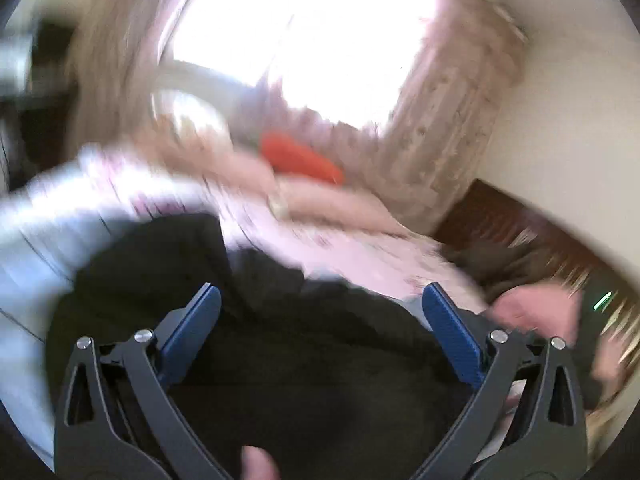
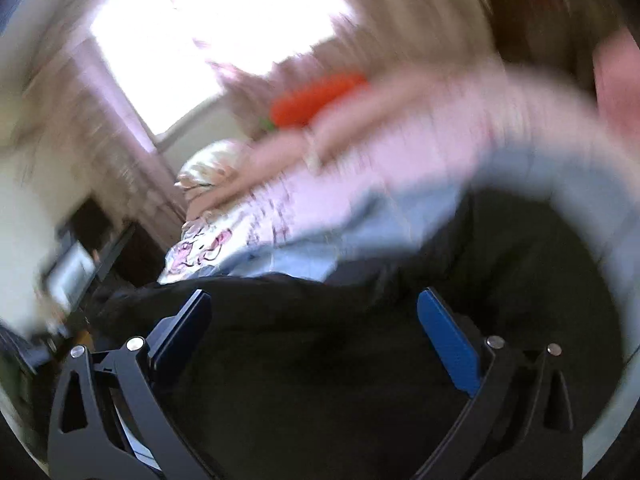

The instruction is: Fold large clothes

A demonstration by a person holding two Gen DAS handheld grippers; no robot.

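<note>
Left tongs (image 1: 320, 300) fill the lower part of the left wrist view, their blue pads (image 1: 452, 336) spread wide with nothing pressed between them. Right tongs (image 2: 314, 306) sit the same way in the lower part of the right wrist view, jaws gaping, both frames smeared by blur.

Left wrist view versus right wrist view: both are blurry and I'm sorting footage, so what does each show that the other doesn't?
Only the left wrist view: a dark wooden headboard and a hand. Only the right wrist view: a cartoon print on the pale bedding. Both: an open claw (left claw, right claw) above a black garment, an orange object and a bright window.
</note>
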